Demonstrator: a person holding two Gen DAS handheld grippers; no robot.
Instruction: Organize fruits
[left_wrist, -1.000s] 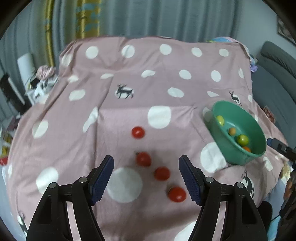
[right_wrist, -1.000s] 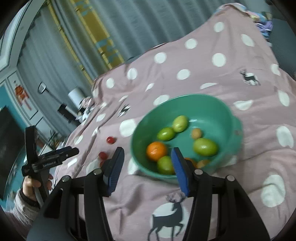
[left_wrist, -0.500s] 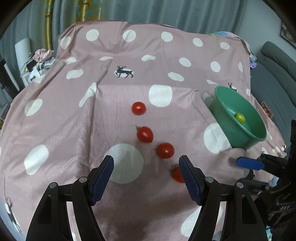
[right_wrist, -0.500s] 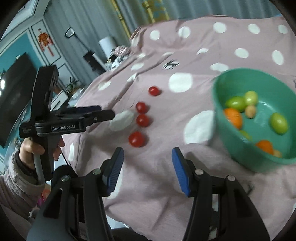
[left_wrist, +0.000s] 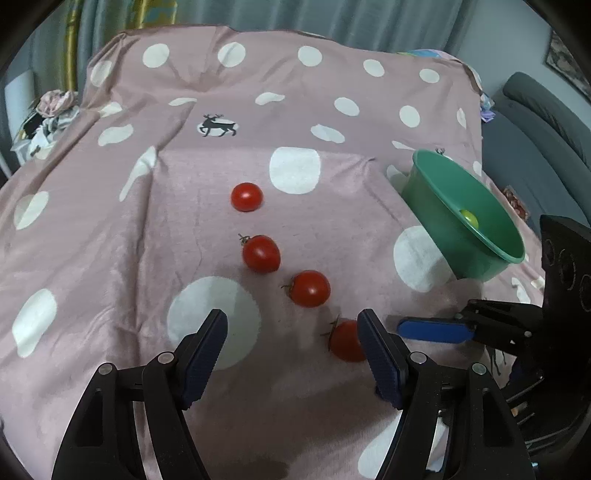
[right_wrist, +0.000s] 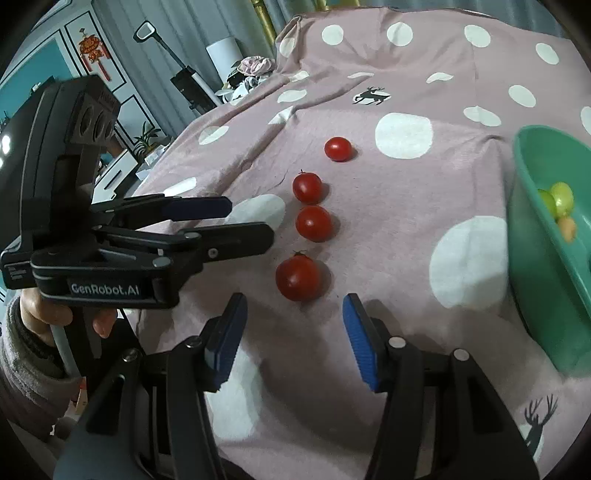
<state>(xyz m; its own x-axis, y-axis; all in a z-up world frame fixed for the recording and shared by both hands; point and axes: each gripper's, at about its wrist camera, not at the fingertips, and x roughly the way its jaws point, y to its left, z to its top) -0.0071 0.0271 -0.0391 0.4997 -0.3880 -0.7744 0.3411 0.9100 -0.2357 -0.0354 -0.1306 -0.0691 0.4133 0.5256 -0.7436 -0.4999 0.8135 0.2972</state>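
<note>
Four tomatoes sit in a loose line on the cloth, with the bowl off to the right. Your right gripper is open and empty, nearest tomato just ahead of it. Your left gripper is also open and holding nothing. Tomatoes are light, smooth, thin-skinned and will roll, so pinch across the widest part, gently.

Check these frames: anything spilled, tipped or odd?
The green bowl leans toward the cloth's edge in the left view, though the fisheye may exaggerate that. Four tomatoes lie loose in a row on the spotted cloth, outside the bowl. Nothing looks spilled or damaged.
</note>
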